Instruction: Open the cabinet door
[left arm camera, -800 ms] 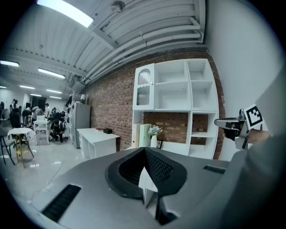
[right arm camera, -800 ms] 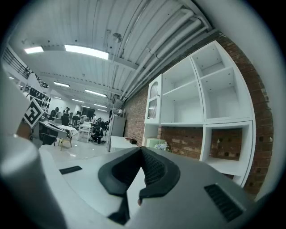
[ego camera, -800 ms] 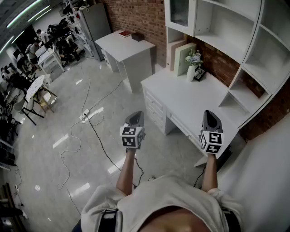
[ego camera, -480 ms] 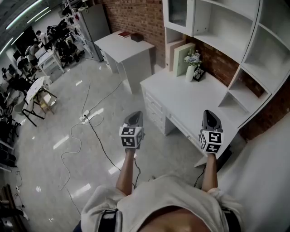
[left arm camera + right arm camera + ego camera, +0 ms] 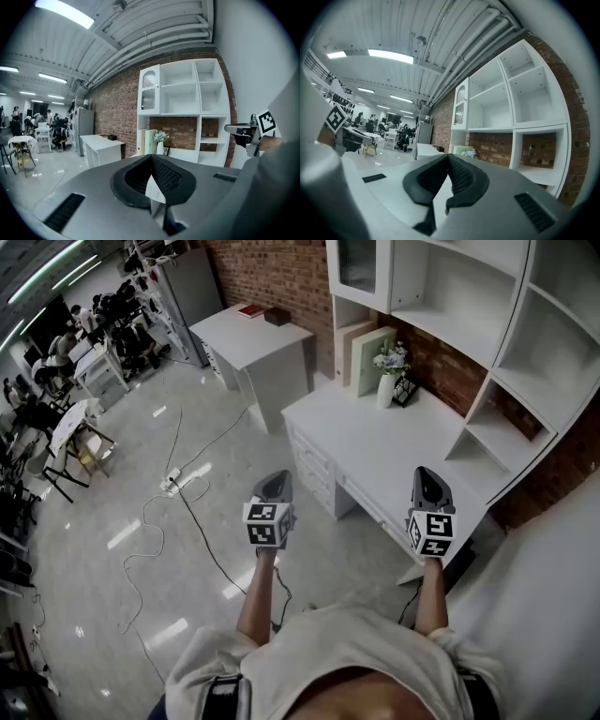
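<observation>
Two claws are held out before the white counter (image 5: pixel 394 442) — the left claw (image 5: pixel 278 484) off its front-left corner, over the floor (image 5: pixel 141 484), and the right claw (image 5: pixel 427 476) at its near right edge. Both are closed tip to tip with nothing gripped (the pads are seen meeting in each claw's own view). The cabinet door (image 5: pixel 358 268) — glass-fronted and shut — is set above the counter's far left end, in the shelf unit (image 5: pixel 487 343), well apart from both claws. A vase of flowers (image 5: pixel 386 381) and upright books (image 5: pixel 364 354) are stood on the counter beneath it.
</observation>
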`<state>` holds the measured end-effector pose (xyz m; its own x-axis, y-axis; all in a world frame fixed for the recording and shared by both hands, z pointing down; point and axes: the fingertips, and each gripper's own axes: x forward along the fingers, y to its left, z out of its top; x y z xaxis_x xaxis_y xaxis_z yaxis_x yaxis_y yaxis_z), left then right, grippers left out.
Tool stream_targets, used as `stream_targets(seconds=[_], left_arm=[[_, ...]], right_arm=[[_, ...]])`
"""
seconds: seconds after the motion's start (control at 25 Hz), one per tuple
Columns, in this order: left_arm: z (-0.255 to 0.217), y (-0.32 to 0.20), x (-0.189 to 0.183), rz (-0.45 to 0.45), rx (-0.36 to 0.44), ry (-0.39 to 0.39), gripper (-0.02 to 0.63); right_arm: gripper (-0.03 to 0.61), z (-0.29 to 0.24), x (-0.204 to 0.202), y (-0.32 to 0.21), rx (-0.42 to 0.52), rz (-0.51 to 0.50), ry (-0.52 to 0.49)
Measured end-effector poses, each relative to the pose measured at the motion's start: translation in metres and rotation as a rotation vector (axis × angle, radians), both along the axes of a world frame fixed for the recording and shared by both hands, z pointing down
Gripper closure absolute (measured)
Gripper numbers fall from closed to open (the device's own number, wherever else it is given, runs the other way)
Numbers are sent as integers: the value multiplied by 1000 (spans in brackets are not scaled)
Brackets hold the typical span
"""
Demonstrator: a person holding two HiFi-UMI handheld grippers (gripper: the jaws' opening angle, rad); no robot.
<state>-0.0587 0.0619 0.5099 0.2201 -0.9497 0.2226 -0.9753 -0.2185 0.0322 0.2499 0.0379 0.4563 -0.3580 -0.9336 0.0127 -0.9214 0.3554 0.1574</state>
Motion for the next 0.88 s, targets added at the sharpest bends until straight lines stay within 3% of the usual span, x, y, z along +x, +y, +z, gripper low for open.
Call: stream_targets(seconds=[0.52, 0.88], left_arm=[[21, -21, 31, -9, -44, -18, 588], [38, -66, 29, -3, -57, 7, 588]], right_arm=[[565, 29, 13, -29, -43, -48, 4], [565, 42, 8, -71, -59, -46, 20]])
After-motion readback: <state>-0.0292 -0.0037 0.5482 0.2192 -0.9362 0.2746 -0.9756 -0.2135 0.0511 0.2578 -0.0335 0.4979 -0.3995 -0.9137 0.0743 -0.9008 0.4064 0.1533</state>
